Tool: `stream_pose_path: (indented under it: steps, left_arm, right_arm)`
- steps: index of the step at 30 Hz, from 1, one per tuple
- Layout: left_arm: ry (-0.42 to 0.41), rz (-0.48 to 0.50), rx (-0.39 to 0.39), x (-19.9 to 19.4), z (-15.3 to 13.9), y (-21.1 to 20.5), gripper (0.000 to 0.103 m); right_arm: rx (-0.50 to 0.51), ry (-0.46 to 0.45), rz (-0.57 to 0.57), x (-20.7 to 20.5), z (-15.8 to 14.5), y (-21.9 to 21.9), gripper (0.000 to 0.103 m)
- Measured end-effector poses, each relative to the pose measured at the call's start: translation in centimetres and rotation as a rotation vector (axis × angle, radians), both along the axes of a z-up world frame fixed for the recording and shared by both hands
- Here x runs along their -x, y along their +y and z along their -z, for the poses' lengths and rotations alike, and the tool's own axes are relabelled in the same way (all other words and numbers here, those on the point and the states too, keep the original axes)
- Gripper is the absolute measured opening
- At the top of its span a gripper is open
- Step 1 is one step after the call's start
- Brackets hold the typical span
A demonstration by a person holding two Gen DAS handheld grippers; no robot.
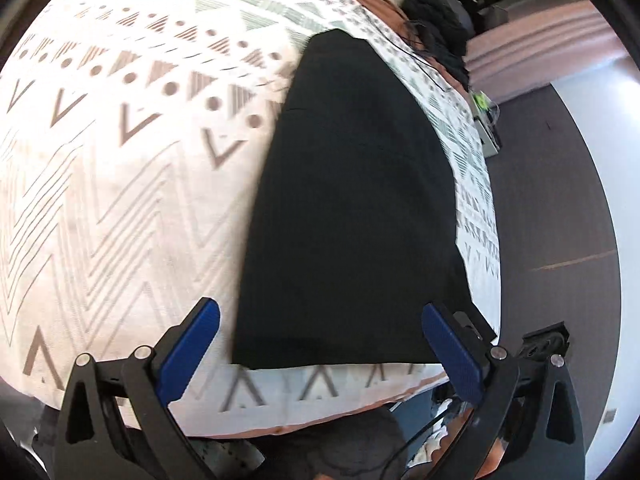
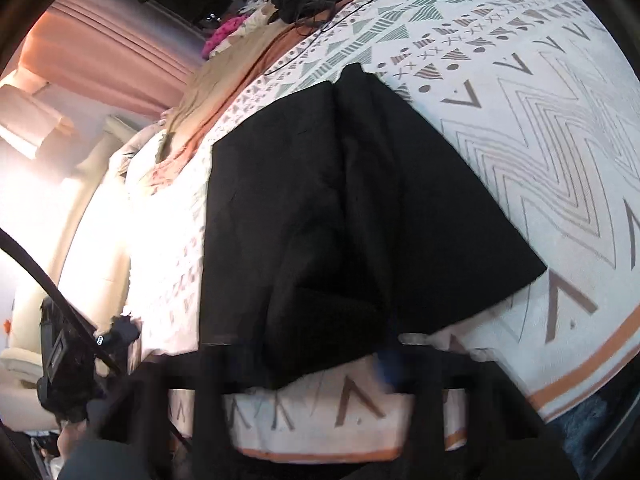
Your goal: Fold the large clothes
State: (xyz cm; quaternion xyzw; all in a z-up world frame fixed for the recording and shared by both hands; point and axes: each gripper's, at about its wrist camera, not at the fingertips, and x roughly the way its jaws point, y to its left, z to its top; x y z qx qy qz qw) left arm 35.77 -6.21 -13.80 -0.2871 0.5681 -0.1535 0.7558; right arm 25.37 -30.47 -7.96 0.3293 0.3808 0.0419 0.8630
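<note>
Black garment (image 1: pixel 352 208) flat on bedspread (image 1: pixel 120 160) — left gripper (image 1: pixel 320 356) spread wide; right gripper (image 2: pixel 320 364) blurred, state unreadable.

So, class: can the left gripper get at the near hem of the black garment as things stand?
Probably yes. The left gripper is open, its fingers straddling the hem of the black garment, which lies flat on the bedspread with nothing between them.
</note>
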Motion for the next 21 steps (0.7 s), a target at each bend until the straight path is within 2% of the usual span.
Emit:
stream_pose_path:
  steps: [2, 4, 6, 12, 18, 21]
  left_arm:
    - [-0.002, -0.030, -0.005, 0.3, 0.4, 0.9, 0.103]
    - [-0.004, -0.047, -0.009, 0.7, 0.9, 0.9, 0.101]
    - [-0.001, -0.052, -0.012, 0.4, 1.3, 0.9, 0.093]
    - [0.000, -0.027, -0.011, -1.1, 2.4, -0.5, 0.081]
    - [0.035, 0.007, 0.007, -0.9, 4.1, -2.1, 0.078]
    - [0.059, 0.014, 0.029, -1.0, 5.0, -2.5, 0.078]
  right_arm:
    - [0.006, -0.022, 0.004, -0.5, 0.0, -0.1, 0.015]
    - [0.023, -0.037, 0.004, -0.7, -0.2, -0.1, 0.014]
    - [0.022, -0.046, 0.008, -0.5, -0.3, -0.2, 0.013]
    - [-0.030, -0.054, 0.044, 0.9, 0.5, -2.5, 0.012]
    - [-0.095, -0.016, 0.112, 2.0, 2.9, -5.0, 0.012]
    - [-0.135, -0.007, 0.099, 2.3, 3.6, -5.4, 0.012]
